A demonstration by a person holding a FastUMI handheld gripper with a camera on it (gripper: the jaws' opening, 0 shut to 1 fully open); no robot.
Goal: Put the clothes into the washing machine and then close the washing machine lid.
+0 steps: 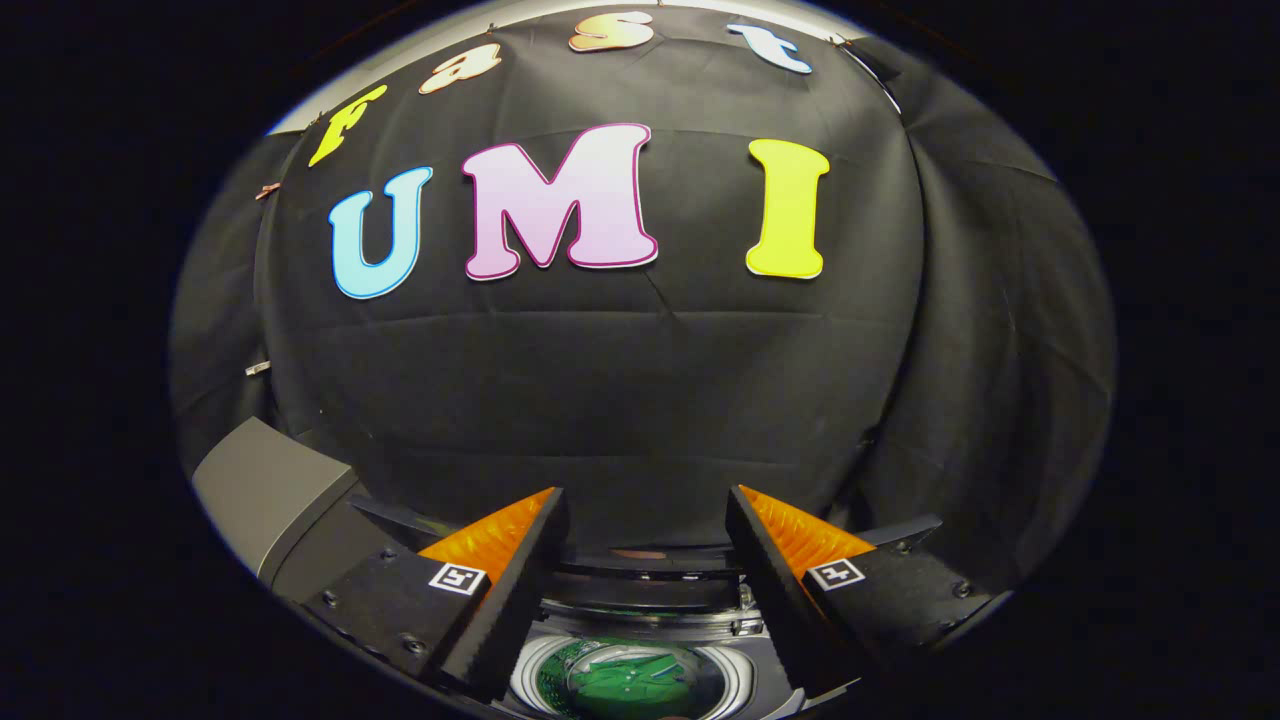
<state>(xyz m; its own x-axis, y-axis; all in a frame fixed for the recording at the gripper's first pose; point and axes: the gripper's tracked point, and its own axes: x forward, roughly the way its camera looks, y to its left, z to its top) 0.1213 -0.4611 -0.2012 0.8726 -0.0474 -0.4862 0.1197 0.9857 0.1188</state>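
The gripper (645, 520) hangs wide open, holding nothing — each finger bears 1 square black-and-white marker tag (457, 578). Between the fingers, at 6 o'clock, sits the round white-rimmed washing machine drum (630, 680) with green cloth (625, 675) inside.

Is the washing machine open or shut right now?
Open: between the spread jaws of the gripper, the washing machine drum mouth shows, green clothes inside.

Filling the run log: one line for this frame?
gripper: open, holding nothing | washing machine: below and between the fingers, lid open | green clothes: in drum | lid: not yet closed
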